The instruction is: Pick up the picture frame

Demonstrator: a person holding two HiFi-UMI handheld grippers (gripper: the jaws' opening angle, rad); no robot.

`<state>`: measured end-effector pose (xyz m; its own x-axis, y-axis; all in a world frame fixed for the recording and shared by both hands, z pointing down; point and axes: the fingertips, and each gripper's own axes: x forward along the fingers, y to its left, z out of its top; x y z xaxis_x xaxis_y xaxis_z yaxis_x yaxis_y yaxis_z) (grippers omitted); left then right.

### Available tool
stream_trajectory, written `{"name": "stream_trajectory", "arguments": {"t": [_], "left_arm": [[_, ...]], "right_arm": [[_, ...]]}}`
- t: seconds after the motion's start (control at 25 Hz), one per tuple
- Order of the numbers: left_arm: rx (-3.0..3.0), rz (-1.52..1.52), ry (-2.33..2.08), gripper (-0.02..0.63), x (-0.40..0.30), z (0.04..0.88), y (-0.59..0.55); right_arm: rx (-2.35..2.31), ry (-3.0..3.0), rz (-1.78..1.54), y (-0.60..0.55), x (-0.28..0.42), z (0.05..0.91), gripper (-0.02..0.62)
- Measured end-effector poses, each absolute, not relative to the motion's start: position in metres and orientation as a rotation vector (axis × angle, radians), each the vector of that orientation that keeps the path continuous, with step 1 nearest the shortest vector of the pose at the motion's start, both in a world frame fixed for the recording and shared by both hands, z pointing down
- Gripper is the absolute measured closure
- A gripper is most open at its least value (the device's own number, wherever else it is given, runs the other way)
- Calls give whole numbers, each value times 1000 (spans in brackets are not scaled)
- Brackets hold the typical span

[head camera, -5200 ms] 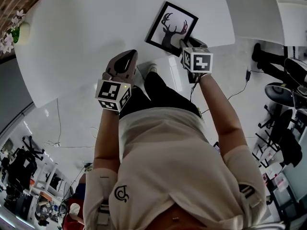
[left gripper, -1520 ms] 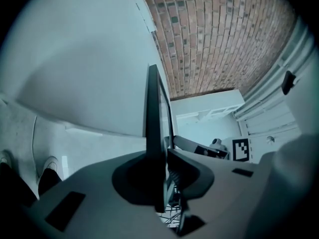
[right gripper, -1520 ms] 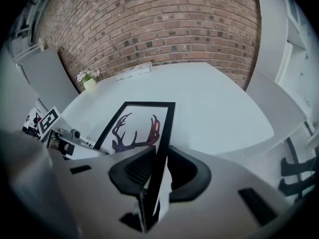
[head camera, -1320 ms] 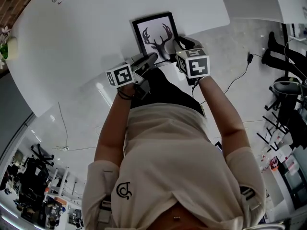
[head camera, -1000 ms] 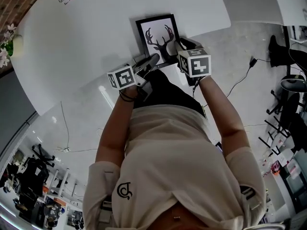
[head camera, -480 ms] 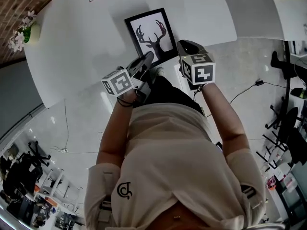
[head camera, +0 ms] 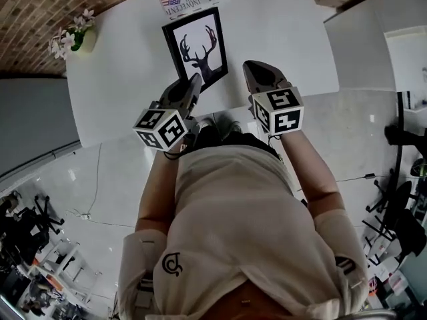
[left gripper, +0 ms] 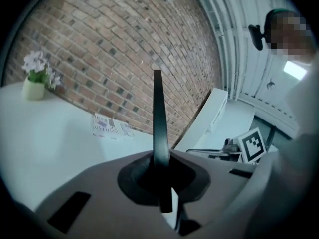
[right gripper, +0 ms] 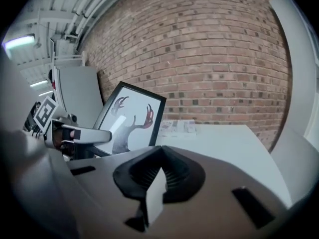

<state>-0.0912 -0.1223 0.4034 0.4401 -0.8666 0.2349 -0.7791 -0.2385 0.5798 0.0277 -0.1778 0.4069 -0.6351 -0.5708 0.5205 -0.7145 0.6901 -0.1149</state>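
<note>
Frame [head camera: 197,45] is held raised over the table [head camera: 287,39], its lower edge clamped in the left gripper [head camera: 193,85] fingers. The right gripper [head camera: 253,69] fingers have just been closing and are shut on nothing. The frame is judged light, rigid, probably glazed and breakable, best taken by the rim. Its upright tilt is shown only in the right gripper view. Only its thin edge is shown in the left gripper view.

The picture frame [head camera: 194,47] has a smooth black border, and its white paper print lies under a slightly shiny front. The table [head camera: 280,25] is white, smooth and matt. The far brick wall [right gripper: 209,49] is rough. The left gripper [head camera: 196,80] and the right gripper [head camera: 249,66] have shells of grey matt plastic. The floor [head camera: 107,179] is glossy.
</note>
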Motion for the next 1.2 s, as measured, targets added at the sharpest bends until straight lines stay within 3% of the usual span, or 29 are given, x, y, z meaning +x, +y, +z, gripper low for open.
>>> {"name": "stream_trajectory", "arguments": {"t": [0.76,1.2], "left_arm": [[2323,-67,-2208,581,-254,237,-77],[2334,0,-2238,581,-273,241,-60]], "right_arm": [[1006,-2928,-74,-159,-82,259,589],[991,-2935,-77,-147,-107,263,591]]}}
